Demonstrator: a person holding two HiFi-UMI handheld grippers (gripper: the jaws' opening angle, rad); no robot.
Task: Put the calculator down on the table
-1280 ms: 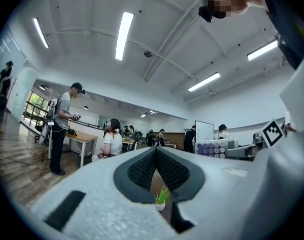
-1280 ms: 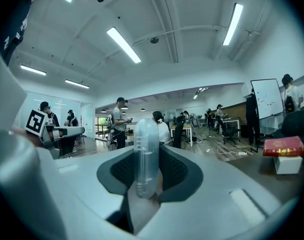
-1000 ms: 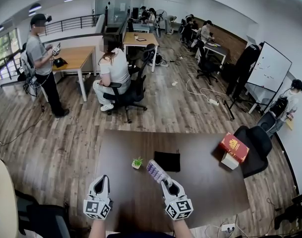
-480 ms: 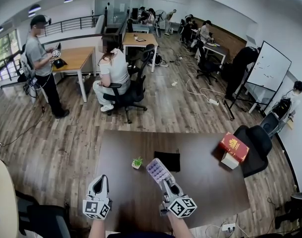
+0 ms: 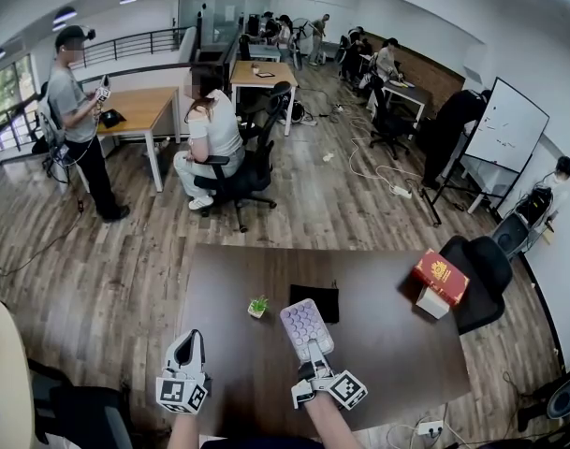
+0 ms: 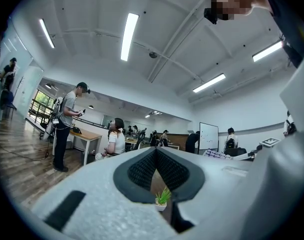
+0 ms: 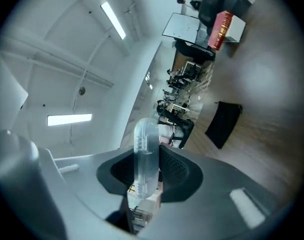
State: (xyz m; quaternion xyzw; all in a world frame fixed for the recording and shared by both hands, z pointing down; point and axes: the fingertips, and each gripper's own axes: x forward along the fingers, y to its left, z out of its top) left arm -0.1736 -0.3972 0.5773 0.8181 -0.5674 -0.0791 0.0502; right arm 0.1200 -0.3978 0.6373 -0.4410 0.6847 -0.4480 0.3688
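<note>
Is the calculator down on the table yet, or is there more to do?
Not yet. Done: the calculator is picked up and faces keys-up, seemingly just above the table. In hand: the right gripper is shut on its near end; the left gripper is shut and empty. Left: lower it onto the bare wood, then open the jaws.

R gripper point(image 7: 147, 176) jaws clamped on calculator point(image 7: 144, 146), seen edge-on, bottom centre of frame. View tilted: table point(image 7: 271, 84) fills right side. Black pouch point(image 7: 223, 124) lies on it right of centre. Red book point(image 7: 220, 30) on white box point(image 7: 237, 29), upper right. Ceiling lights point(image 7: 69, 119) at left.
</note>
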